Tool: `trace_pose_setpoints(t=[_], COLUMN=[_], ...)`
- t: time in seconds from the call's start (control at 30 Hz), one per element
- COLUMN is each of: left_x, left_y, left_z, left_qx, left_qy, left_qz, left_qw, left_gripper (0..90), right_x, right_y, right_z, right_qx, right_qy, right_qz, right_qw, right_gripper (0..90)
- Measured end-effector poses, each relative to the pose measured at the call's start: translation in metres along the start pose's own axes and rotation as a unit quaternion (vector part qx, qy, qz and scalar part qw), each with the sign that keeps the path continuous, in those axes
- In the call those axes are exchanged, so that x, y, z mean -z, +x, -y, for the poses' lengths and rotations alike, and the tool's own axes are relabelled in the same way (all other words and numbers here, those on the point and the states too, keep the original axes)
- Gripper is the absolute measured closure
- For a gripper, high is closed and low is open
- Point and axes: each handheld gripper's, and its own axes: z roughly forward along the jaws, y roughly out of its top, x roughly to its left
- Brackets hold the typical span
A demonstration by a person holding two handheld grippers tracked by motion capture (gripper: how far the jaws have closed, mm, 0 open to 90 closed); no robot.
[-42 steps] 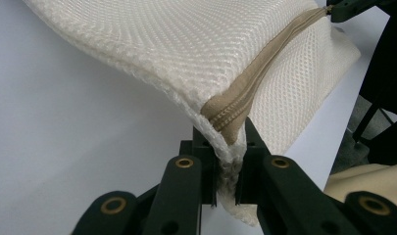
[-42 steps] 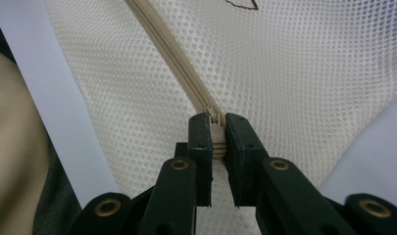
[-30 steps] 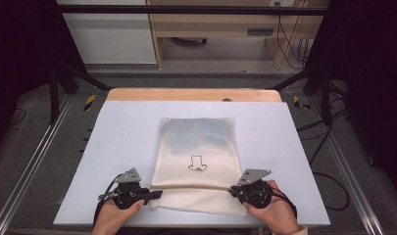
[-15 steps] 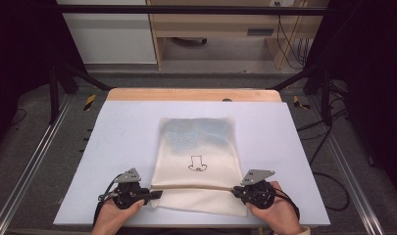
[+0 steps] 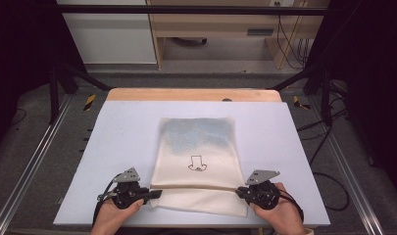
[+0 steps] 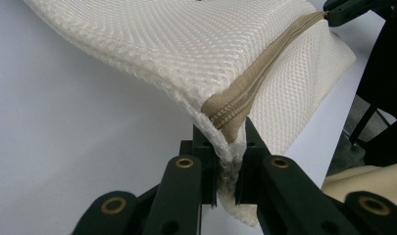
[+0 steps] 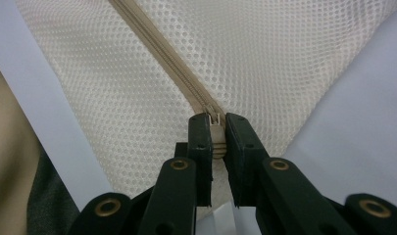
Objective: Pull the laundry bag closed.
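On the near half of the pale worktop lies our cream mesh laundry bag, its tan zipper stretched between us. Our left gripper pinches the zipper's end through the fabric to anchor it, while our right gripper clamps the slider, probably so the taut line lets it run freely.
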Motion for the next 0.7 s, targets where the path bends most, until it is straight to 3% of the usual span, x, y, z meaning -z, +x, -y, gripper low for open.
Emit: trace_pose_setpoints(t=[0.33,0.57,0.63,0.7], left_x=[0.0011,0.0016,0.0034,0.0053], left_y=[0.0003,-0.0016,-0.0029,-0.0045], left_z=[0.0,0.0005,0.0011,0.0022], left_qx=[0.001,0.0,0.001,0.002], left_qy=[-0.003,0.001,-0.002,0.004], left_qz=[0.0,-0.003,-0.002,-0.003], left_qw=[1.0,1.0,1.0,1.0], left_gripper=[82.4,81.6,78.2,68.3], right_x=[0.0032,0.0013,-0.0001,-0.0006], right_y=[-0.0045,-0.0035,-0.003,-0.004], right_z=[0.0069,0.008,0.0086,0.0091], right_qx=[-0.019,-0.019,-0.02,-0.022], right_qy=[0.005,0.01,0.007,0.001], right_qz=[0.003,0.002,-0.003,0.0], right_qw=[0.9998,0.9998,0.9998,0.9998], right_gripper=[82.1,82.0,81.2,74.3])
